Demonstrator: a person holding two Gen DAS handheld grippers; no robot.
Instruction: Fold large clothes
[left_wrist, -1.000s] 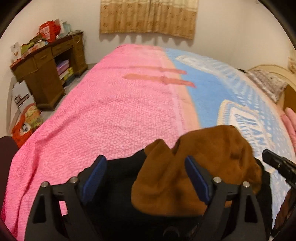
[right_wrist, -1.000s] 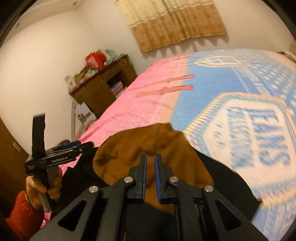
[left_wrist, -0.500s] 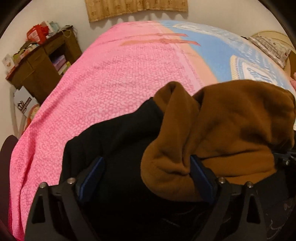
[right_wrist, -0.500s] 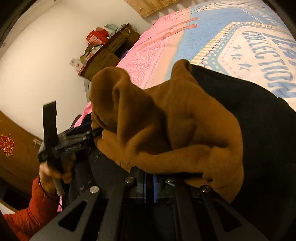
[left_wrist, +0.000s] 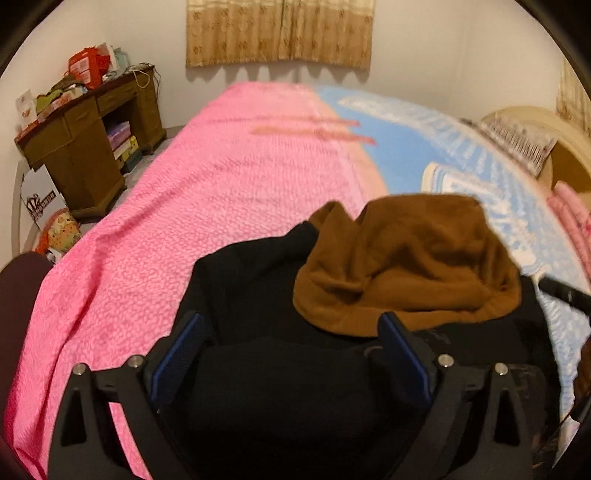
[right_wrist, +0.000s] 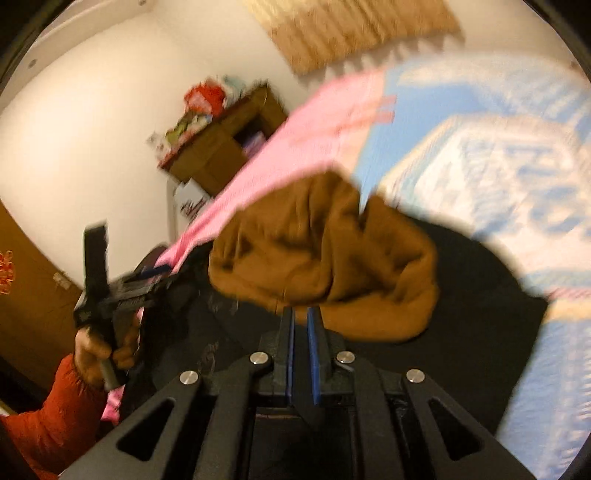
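Note:
A black garment (left_wrist: 251, 280) with a brown hood (left_wrist: 406, 266) lies on the bed's near end. My left gripper (left_wrist: 290, 321) is open wide over the garment's left side, and black cloth lies below and between its fingers without either pad pressing it. In the right wrist view, a hand holds the left gripper (right_wrist: 122, 291) at the garment's left edge. My right gripper (right_wrist: 301, 314) is shut, its tips just under the hem of the brown hood (right_wrist: 325, 258). A dark sliver shows between its pads; I cannot tell if it is cloth.
The bed carries a pink spread (left_wrist: 221, 184) on the left and a blue printed one (left_wrist: 406, 147) on the right. A cluttered wooden desk (left_wrist: 81, 147) stands at the far left wall, with bags (left_wrist: 55, 229) on the floor. A pillow (left_wrist: 517, 140) lies far right.
Both views closed in on the hood half a second ago and have since pulled back, so more of the bed shows again. The left jaws stand slightly wider. The right jaws stayed shut.

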